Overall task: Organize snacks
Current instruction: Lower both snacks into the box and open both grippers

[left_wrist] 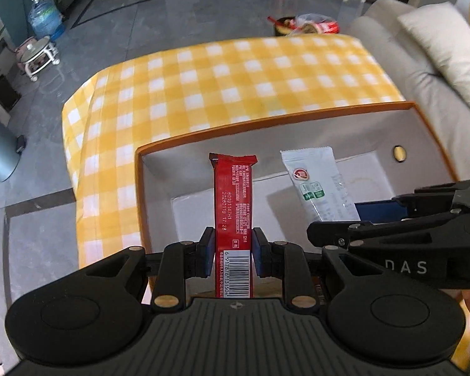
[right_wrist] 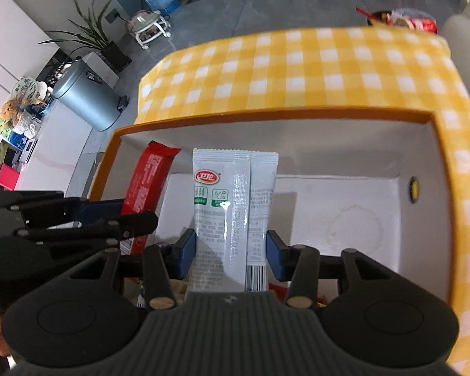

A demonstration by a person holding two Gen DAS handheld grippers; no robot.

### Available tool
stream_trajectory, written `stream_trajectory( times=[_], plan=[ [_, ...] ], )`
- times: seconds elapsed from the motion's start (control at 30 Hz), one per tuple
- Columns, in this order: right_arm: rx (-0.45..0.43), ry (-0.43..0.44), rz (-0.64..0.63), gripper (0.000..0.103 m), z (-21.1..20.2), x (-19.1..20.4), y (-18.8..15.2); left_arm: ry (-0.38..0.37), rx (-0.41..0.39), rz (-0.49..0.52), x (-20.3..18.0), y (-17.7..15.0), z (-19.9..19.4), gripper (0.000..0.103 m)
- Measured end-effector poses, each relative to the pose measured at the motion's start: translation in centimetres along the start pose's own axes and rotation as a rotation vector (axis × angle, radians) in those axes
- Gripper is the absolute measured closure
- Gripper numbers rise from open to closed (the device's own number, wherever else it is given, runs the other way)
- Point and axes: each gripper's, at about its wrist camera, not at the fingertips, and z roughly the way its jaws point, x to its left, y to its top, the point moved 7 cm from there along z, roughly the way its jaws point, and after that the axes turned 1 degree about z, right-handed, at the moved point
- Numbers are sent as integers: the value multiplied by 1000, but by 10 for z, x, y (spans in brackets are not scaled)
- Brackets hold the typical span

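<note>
Left wrist view shows the checked counter (left_wrist: 235,78) carrying the orange-rimmed box (left_wrist: 297,116), over whose white floor my left tool (left_wrist: 233,247) grips a red snack bar (left_wrist: 233,200) and my right tool (left_wrist: 344,216) grips a white snack packet (left_wrist: 316,181). To do this well, I judge each snack should go low and flat, side by side and clear of the near wall, before either tool lets go. Only the right wrist view shows the bare right half of the box floor and the grey bin (right_wrist: 87,100) beyond the counter, whereas the other shows the sofa (left_wrist: 423,62).
</note>
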Motion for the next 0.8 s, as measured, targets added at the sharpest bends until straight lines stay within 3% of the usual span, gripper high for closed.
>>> stream_trajectory(
  times=[0.17,0.33,0.8],
  plan=[
    [51,38,105,57,24,-2,1,28,42,-7,8,-2,10,77],
    [66,38,121,57,36,2,1,48,54,-8,14,-2,14,77],
    [106,-68,166,57,61,4,6,54,-57,-77,34,-1,-33,69]
  ],
)
